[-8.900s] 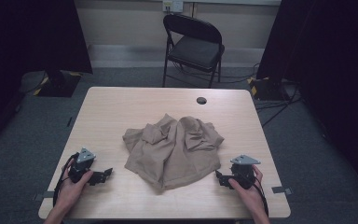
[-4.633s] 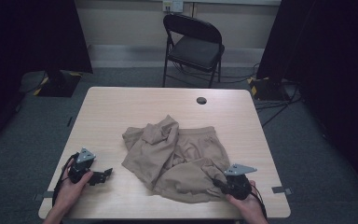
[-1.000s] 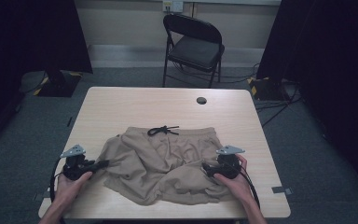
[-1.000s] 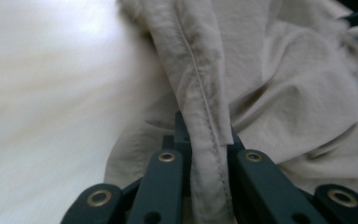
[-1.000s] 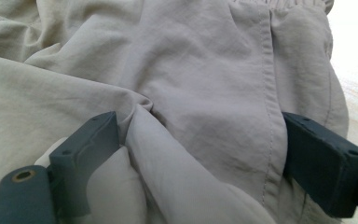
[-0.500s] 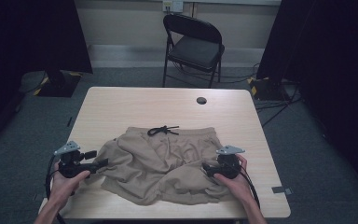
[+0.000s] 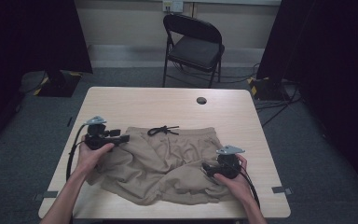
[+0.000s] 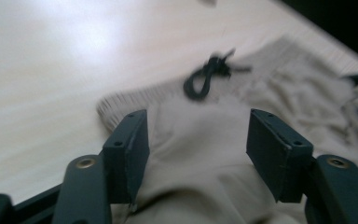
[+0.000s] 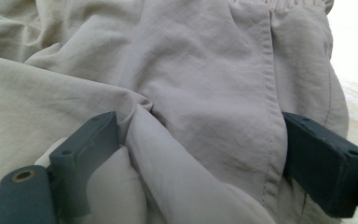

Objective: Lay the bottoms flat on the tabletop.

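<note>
Tan shorts (image 7: pixel 168 161) lie crumpled on the wooden table (image 7: pixel 140 105), with the waistband at the far side and a black drawstring (image 7: pixel 163 129) on it. My left gripper (image 7: pixel 124 137) hovers over the waistband's left corner, jaws open and the cloth (image 8: pixel 200 154) beneath them, the drawstring (image 8: pixel 209 74) just ahead. My right gripper (image 7: pixel 206 167) rests on the right leg of the shorts. Its jaws stand wide apart around a raised fold of the cloth (image 9: pixel 182 98), and the gripper (image 9: pixel 200 126) is open.
A dark round cable hole (image 7: pixel 201 100) sits near the table's far edge. Behind the table stands a black folding chair (image 7: pixel 196 46). Bare tabletop lies left of the shorts and along the far side.
My left gripper has moved away from me and to the right, from the shorts' left edge up to the waistband corner. The right gripper has stayed put.
</note>
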Available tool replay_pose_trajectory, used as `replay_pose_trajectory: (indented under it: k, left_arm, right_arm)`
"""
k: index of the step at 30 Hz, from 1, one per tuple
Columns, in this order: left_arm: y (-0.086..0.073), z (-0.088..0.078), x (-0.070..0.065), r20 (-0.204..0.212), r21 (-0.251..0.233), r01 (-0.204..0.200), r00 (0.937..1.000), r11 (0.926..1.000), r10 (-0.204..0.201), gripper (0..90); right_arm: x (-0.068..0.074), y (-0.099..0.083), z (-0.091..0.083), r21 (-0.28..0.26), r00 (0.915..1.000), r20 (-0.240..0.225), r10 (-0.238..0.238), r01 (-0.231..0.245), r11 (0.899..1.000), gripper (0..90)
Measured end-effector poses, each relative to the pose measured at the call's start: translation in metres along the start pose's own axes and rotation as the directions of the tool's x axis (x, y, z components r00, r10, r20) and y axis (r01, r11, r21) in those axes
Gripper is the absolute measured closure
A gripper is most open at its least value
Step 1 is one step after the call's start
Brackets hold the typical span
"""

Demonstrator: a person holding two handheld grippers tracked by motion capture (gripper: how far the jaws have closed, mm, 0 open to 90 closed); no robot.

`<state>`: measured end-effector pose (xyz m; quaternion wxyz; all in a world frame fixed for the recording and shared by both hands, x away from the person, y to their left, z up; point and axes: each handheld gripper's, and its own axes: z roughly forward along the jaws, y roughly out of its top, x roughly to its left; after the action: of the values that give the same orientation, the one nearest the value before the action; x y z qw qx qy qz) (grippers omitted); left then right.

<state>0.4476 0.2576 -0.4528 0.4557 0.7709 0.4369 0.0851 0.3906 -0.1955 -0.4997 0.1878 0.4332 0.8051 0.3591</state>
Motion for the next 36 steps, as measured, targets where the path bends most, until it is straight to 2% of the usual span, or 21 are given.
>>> replay_pose_trajectory:
  k: [1,2,3,4,5,6,7,8,9,12,14,15,16,17,20,23,25,30,32,34,36]
  left_arm:
    - [-0.008,0.017,-0.001,-0.014,0.063,-0.008,0.9999,0.9980,0.009,37.1]
    - [-0.008,0.017,-0.001,-0.014,0.063,-0.008,0.9999,0.9980,0.009,39.2]
    - [-0.016,0.026,-0.005,0.009,0.127,-0.053,0.9986,0.9905,0.052,49.8]
    - [-0.016,0.026,-0.005,0.009,0.127,-0.053,0.9986,0.9905,0.052,59.8]
    - [-0.022,0.027,-0.009,0.021,0.144,-0.086,0.9963,0.9859,0.084,59.8]
    - [-0.025,0.027,-0.011,0.025,0.148,-0.096,0.9953,0.9844,0.093,73.2]
    - [-0.030,0.023,-0.015,0.037,0.152,-0.108,0.9940,0.9825,0.103,79.1]
    - [-0.037,0.015,-0.017,0.068,0.144,-0.110,0.9926,0.9835,0.101,84.3]
    - [-0.041,0.009,-0.018,0.079,0.140,-0.104,0.9925,0.9847,0.094,85.4]
    - [-0.051,-0.002,-0.021,0.096,0.144,-0.113,0.9903,0.9831,0.100,86.0]
    - [-0.064,-0.012,-0.023,0.107,0.149,-0.110,0.9898,0.9827,0.094,86.1]
    - [-0.077,-0.020,-0.024,0.114,0.149,-0.102,0.9899,0.9836,0.085,86.1]
    - [-0.077,-0.020,-0.024,0.114,0.149,-0.102,0.9899,0.9836,0.085,86.1]
    - [-0.084,-0.026,-0.023,0.111,0.125,-0.076,0.9918,0.9892,0.062,86.1]
    - [-0.085,-0.028,-0.025,0.096,0.127,-0.083,0.9928,0.9884,0.071,85.3]
    - [-0.087,-0.029,-0.027,0.120,0.128,-0.066,0.9915,0.9896,0.051,84.1]
    - [-0.089,-0.030,-0.027,0.119,0.128,-0.067,0.9915,0.9895,0.052,84.0]
    - [-0.097,-0.040,-0.032,0.142,0.136,-0.056,0.9892,0.9891,0.036,82.0]
    - [-0.099,-0.043,-0.034,0.151,0.140,-0.062,0.9876,0.9883,0.041,76.8]
    - [-0.096,-0.045,-0.035,0.151,0.128,-0.070,0.9872,0.9893,0.050,69.0]
    - [-0.090,-0.049,-0.035,0.167,0.103,-0.087,0.9836,0.9909,0.069,66.2]
  right_arm:
    - [0.000,0.000,0.000,0.000,1.0000,0.000,0.001,-0.001,1.000,13.5]
    - [0.000,0.000,0.000,0.000,1.0000,0.000,0.001,-0.001,1.000,13.5]
    - [0.000,0.000,0.000,0.000,1.0000,0.000,-0.001,0.001,1.000,13.5]
    - [0.000,0.000,0.000,0.000,1.0000,0.000,-0.001,0.001,1.000,13.5]
    - [0.000,0.000,0.000,0.000,1.0000,0.000,-0.001,0.001,1.000,13.5]
    - [0.000,0.000,0.000,0.001,1.0000,0.000,0.000,0.000,1.000,13.5]
    - [0.000,0.000,0.000,0.001,1.0000,0.000,0.000,0.000,1.000,13.6]
    - [0.000,0.000,0.000,0.001,1.0000,0.000,0.001,-0.001,1.000,13.6]
    - [0.000,0.000,0.000,0.000,1.0000,0.001,0.000,0.000,1.000,13.6]
    - [0.000,-0.001,0.000,-0.001,1.0000,0.000,0.005,-0.005,1.000,13.6]
    - [0.001,-0.001,0.000,-0.001,1.0000,0.000,0.005,-0.005,1.000,13.6]
    - [0.001,-0.001,0.000,-0.001,1.0000,0.000,0.005,-0.005,1.000,13.6]
    - [0.001,-0.001,0.000,-0.001,1.0000,0.000,0.005,-0.005,1.000,13.6]
    - [0.000,-0.001,0.000,-0.003,1.0000,0.000,0.003,-0.003,1.000,13.6]
    - [0.001,-0.001,0.000,-0.003,1.0000,0.000,0.004,-0.004,1.000,13.6]
    - [0.002,-0.002,-0.002,0.001,0.9999,0.004,0.010,-0.010,1.000,13.6]
    - [0.002,-0.003,-0.003,0.003,1.0000,0.001,0.000,0.000,1.000,13.6]
    - [0.009,-0.014,-0.018,0.016,0.9999,-0.012,-0.006,0.006,1.000,13.6]
    - [0.012,-0.019,-0.024,0.022,0.9997,-0.022,-0.014,0.014,1.000,13.6]
    - [0.014,-0.022,-0.030,0.043,0.9995,-0.029,-0.012,0.013,0.999,13.6]
    - [0.013,-0.020,-0.031,0.053,0.9994,-0.034,-0.011,0.013,0.999,13.8]
